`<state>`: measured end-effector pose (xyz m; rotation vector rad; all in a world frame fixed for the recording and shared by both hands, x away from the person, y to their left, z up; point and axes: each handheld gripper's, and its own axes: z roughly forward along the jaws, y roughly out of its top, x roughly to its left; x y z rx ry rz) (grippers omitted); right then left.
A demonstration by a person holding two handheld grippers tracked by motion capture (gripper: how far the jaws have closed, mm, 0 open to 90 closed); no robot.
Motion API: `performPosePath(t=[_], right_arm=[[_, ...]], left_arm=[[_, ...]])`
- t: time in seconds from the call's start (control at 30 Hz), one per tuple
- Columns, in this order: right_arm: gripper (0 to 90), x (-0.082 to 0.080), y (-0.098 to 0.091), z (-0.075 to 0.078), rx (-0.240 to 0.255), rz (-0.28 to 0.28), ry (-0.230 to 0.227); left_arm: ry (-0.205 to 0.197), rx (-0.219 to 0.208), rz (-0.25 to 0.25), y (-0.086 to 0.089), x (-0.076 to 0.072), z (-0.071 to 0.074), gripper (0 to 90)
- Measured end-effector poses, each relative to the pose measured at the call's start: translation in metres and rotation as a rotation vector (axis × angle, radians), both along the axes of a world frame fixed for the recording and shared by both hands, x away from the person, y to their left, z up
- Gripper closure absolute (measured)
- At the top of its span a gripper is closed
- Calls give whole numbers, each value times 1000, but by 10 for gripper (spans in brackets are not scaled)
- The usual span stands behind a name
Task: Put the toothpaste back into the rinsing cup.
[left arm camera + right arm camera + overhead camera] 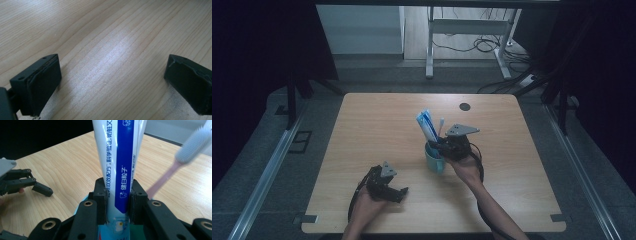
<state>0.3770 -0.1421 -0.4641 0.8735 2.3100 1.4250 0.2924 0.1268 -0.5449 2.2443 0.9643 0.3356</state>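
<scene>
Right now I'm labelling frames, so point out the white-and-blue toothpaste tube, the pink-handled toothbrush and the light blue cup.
White-and-blue toothpaste tube (120, 170): right gripper view, blue printed stripe.
Pink-handled toothbrush (191, 147): right gripper view, white bristle head.
Light blue cup (433, 162): high view, outer wall.

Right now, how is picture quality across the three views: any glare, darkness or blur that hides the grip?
High view: dim, bluish, dark surroundings, the cup small. Left gripper view: soft glare patch on the table between the left gripper pads. Right gripper view: bright, the right gripper clamped sharply on the toothpaste tube; the toothbrush head blurs.
</scene>
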Motion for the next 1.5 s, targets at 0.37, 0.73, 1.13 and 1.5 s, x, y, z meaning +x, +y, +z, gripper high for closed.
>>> performPosePath(t=[0.37, 0.73, 1.13, 1.5], right_arm=[[697, 0, -1, -10, 8, 11, 34], [678, 0, -1, -15, -10, 8, 51], [586, -1, -2, -6, -17, 16, 42], [525, -3, -3, 4, -33, 20, 40]], left_arm=[[1, -2, 2, 0, 0, 0, 12], [1, -2, 2, 0, 0, 0, 11], [2, -2, 3, 0, 0, 0, 11], [2, -2, 2, 0, 0, 0, 11]])
